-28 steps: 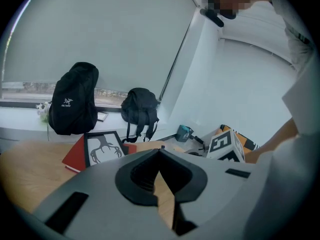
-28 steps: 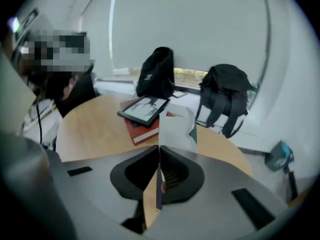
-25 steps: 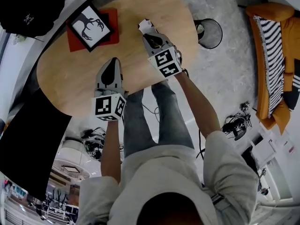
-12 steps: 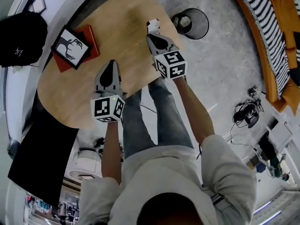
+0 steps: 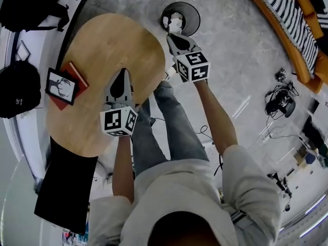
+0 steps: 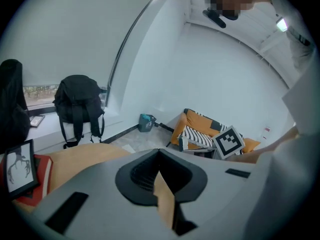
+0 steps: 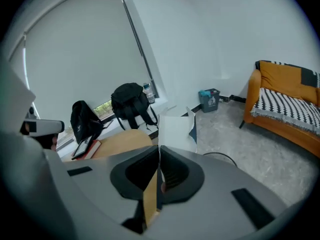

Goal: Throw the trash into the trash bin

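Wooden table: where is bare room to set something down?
Most of the table is bare: the stretch from the framed picture to the rim nearest the trash bin, ahead of the left tongs. Only the picture's edge, with its red book, is crowded.

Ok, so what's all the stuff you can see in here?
table: 1, light wood, before the person
red book: 1, red, table's edge
framed picture: 1, black frame, on the red book
trash bin: 1, black wire, floor past the table
paper scrap: 1, white, in the right gripper
bags: 2, black, by the window
sofa: 1, orange, striped throw, by the wall
small bin: 1, teal, floor by the wall
panel: 1, black, beside the table
cables: some, black, floor
left gripper: 1, grey, shut, empty, over the table
right gripper: 1, grey, shut on the paper scrap
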Motion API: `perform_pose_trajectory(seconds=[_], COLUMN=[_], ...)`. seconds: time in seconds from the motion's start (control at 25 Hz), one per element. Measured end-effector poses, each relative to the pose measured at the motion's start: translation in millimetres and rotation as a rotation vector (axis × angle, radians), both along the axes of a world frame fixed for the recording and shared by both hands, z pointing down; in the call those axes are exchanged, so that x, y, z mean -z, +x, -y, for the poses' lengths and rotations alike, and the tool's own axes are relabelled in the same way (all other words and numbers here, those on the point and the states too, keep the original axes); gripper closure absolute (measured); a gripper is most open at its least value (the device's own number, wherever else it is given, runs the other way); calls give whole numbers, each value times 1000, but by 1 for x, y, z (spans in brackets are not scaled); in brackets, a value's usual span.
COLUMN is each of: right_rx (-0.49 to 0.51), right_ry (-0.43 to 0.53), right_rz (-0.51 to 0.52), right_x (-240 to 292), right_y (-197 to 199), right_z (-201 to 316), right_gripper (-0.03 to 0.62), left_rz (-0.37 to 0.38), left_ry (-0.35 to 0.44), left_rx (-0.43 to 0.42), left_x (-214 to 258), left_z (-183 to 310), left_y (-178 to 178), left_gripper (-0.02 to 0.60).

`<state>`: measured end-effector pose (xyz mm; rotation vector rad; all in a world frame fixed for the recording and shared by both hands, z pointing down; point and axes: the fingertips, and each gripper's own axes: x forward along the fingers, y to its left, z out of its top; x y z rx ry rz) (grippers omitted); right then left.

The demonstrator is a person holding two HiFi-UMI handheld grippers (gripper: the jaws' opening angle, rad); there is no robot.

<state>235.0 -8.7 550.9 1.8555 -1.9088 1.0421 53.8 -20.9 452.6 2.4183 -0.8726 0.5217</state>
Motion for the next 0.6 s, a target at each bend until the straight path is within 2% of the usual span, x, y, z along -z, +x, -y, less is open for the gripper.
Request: perform_pose_trajectory(seconds=[0.24, 0.48, 0.52, 0.56, 0.6], right_rx=[-77, -95, -93, -92, -93], right_ry=[-15, -43, -55, -66, -73], right_rz=[-29, -103, -121, -136, -147], right_x=[-12, -24, -28, -31, -34], right_y=[73, 111, 115, 117, 119], right_z=[-6, 5, 7, 7, 7], right_gripper=[554, 553, 514, 430, 408], left_rz=[3, 24, 27, 29, 32], left_ry=[-4, -9, -9, -9, -10], left_rx=[-65, -70, -68, -66, -64], left_x=[0, -4, -5, -6, -7], left_z=[-2, 5, 6, 7, 8], left_y=[48, 57, 57, 58, 57], left_gripper=[563, 563, 563, 563, 563])
